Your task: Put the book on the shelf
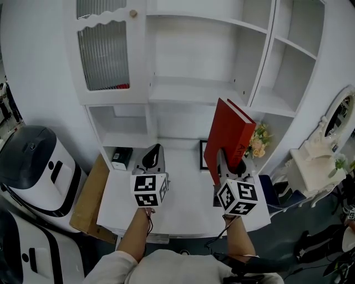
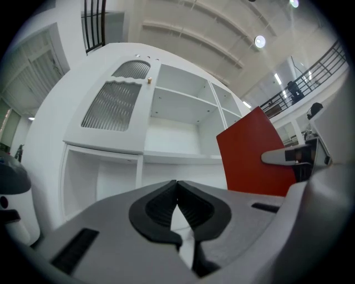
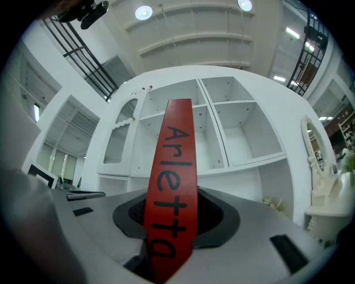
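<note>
Red book [image 3: 171, 183], spine reads "Arletta" in black along its length. Right gripper [image 3: 175, 213] fingers clamped on the book's lower end. The book is upright, leaning a bit, off the tabletop [image 1: 183, 208], over its back right part. It sits in front of the white shelf [image 1: 194, 91], not in any compartment. Left gripper [image 2: 177, 191] fingers together, nothing in them, over the tabletop left of the book.

Tabletop white. Small black box [image 1: 121, 157] at back left, black frame [image 1: 202, 155] at back edge by the book, flowers [image 1: 258, 138] near back right corner. Shelf has ribbed-glass door [image 1: 104, 55] upper left. Cardboard [image 1: 90, 194] off the left edge, ornate white mirror [image 1: 339, 119] at right. Big hall, round ceiling lights [image 3: 143, 12], black railings [image 3: 83, 61].
</note>
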Motion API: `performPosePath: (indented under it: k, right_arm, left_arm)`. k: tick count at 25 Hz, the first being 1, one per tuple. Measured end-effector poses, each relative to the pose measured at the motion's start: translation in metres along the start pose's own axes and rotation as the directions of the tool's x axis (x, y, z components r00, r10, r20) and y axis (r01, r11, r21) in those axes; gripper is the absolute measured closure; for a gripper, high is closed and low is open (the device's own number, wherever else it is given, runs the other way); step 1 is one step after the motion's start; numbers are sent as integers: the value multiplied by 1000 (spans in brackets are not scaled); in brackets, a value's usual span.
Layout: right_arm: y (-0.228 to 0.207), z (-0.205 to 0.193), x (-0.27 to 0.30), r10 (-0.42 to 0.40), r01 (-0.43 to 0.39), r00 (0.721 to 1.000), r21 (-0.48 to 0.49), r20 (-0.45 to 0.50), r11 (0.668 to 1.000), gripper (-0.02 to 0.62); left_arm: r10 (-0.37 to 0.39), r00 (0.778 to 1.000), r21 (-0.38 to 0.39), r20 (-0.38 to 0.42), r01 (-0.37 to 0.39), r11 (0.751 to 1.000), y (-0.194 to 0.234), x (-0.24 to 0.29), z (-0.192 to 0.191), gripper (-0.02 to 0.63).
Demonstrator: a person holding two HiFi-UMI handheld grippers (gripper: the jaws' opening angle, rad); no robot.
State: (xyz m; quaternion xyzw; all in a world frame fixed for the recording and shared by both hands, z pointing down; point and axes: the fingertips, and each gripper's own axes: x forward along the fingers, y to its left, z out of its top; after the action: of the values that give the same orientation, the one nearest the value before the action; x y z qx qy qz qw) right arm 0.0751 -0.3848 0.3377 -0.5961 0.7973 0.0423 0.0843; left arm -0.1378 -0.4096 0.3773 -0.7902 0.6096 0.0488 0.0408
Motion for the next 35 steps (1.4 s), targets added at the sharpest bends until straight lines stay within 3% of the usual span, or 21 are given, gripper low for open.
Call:
performPosePath:
  k: [11,19,27,35]
  right_arm:
    - [-10,15,0,3,-3,1000,17,-13,1000,422]
    - [-14,63,7,31,-30,999,-22,20,999,422]
    - [-26,109,16,56,-58,998,30,42,998,420]
    - [-31,164,22,43,-39,994,-46,101,998,420]
  left_arm:
    - [17,1000,9,-13,-17,1000,6,5,1,598]
    - [-5,1000,32,5,5,999,2,13,17,598]
    - [-22,1000,35,19,21,999,2,25,36,598]
    - [-42,998,48,44,40,998,-6,43,69,598]
